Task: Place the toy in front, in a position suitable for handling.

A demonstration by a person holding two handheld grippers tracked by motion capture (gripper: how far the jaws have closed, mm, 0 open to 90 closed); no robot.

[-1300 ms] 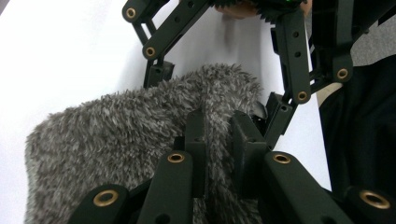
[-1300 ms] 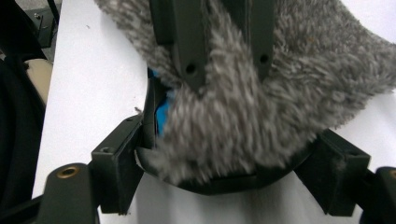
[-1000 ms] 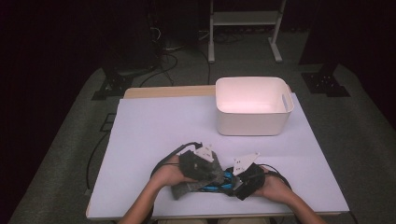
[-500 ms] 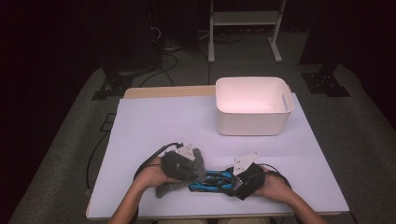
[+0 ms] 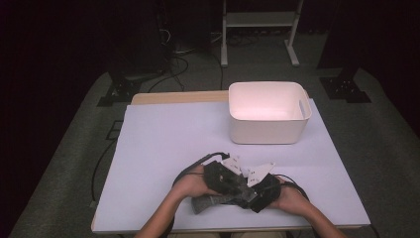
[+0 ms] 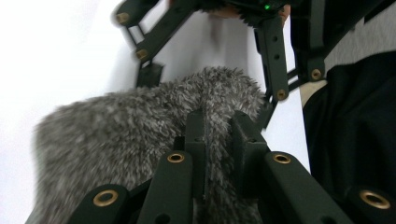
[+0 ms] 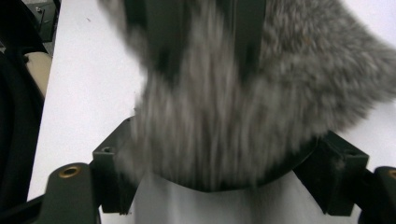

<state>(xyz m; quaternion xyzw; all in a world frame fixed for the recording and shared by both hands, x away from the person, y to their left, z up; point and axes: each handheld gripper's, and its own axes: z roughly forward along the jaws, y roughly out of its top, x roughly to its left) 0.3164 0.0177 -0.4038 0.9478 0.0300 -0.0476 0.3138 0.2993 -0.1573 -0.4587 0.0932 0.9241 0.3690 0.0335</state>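
A grey fluffy cloth (image 5: 202, 203) lies low at the table's near edge between the two hands. My left gripper (image 5: 232, 182) is shut on it: in the left gripper view the jaws (image 6: 217, 126) pinch a fold of the fluffy cloth (image 6: 116, 140). My right gripper (image 5: 255, 194) faces it from the right, close up. In the right gripper view my right gripper (image 7: 224, 179) stands wide open, and the fluffy cloth (image 7: 261, 93) hangs blurred between and above its jaws. The left gripper's dark fingers (image 7: 247, 28) hold it from above.
A white plastic bin (image 5: 267, 131) with handle slots stands at the back right of the pale table (image 5: 163, 139). Black cables (image 5: 193, 166) trail from both grippers across the near part. Dark floor, stands and a white frame lie beyond the table.
The left hand swung to the left with the fluffy cloth, then came back right, up against the right gripper. The right hand stayed where it was.
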